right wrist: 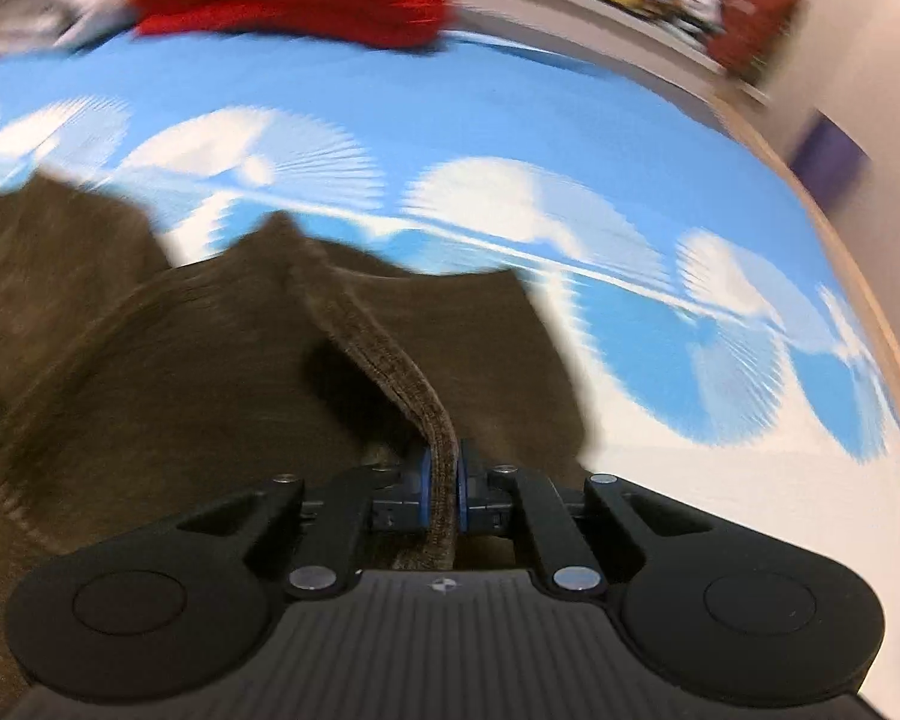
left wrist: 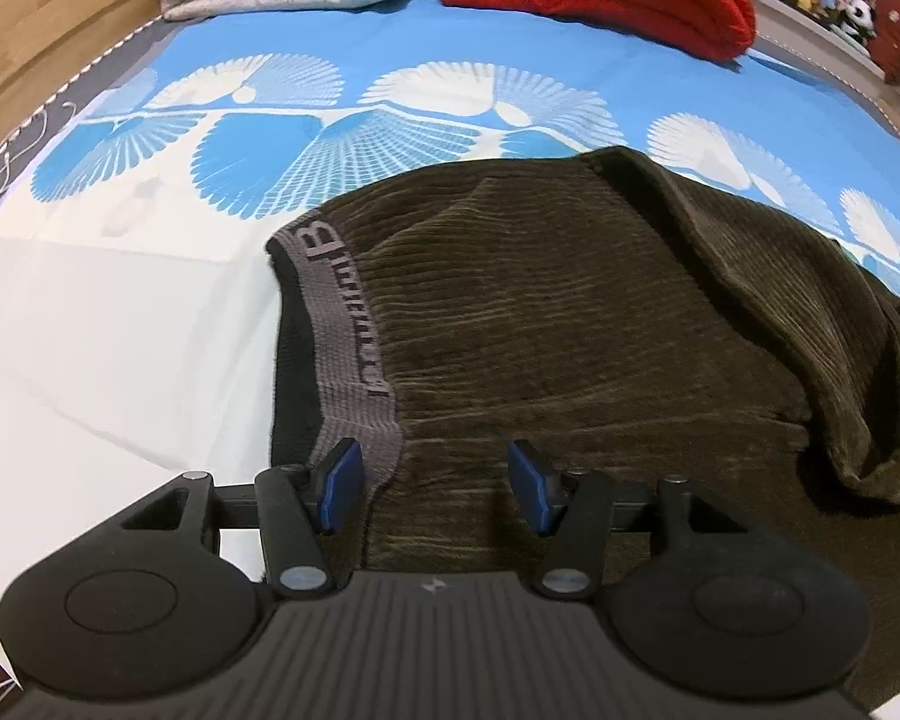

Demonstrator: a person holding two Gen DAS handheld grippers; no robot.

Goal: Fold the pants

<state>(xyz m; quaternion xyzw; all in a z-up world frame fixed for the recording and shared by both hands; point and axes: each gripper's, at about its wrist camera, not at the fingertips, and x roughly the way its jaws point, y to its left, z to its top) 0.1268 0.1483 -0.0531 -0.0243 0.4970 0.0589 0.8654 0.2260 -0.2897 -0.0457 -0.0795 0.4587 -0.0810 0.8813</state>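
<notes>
Evidently the right tongs [right wrist: 443,489] pinch a fold of the dark brown corduroy pants [left wrist: 570,324] low in frame to lift it for folding, while the left tongs [left wrist: 435,489] gape wide over the grey waistband [left wrist: 345,324], unclosed.

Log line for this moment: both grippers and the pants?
left gripper: open over waistband | right gripper: shut on pants fold | pants: on bed

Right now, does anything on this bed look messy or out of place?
Only the brown pants: they lie rumpled, one edge rolled into a thick ridge on their right side, and the right gripper pinches a raised fold. The left gripper hovers open by the grey waistband. Nothing looks torn or spilled.
</notes>
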